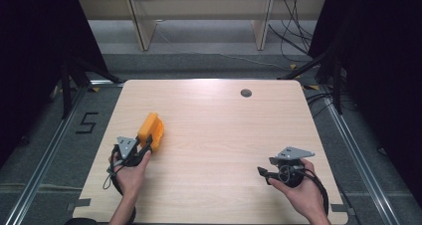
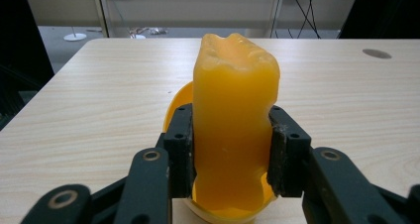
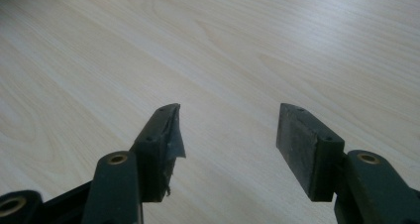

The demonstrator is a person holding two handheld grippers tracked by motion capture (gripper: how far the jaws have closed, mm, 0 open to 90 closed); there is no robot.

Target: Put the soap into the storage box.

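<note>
grip is done: my left gripper [image 2: 232, 159] pinches the tall glossy orange plastic block [image 2: 233, 125] at both sides, at the left part of the pale wooden table [image 1: 224, 135]. lifting or moving it is left, i think. my right gripper [image 3: 228, 135] hangs spread over bare wood, holding nothing. only a small dark round hole [image 1: 246, 92] lies far off; nothing blocks the way.

Bench [image 1: 214, 135]: pale wood-grain top, rounded corners, standing on grey carpeted floor [image 1: 45, 135]. One small dark round cable port [image 1: 246, 92] set into the top near the far edge, well beyond the right fingers [image 3: 309, 149]. Orange moulded object [image 1: 152, 130] sits at the bench's left side, between the left fingers [image 2: 179, 149], pressed on both flanks. Bench surface ahead of the right fingers is bare wood.
</note>
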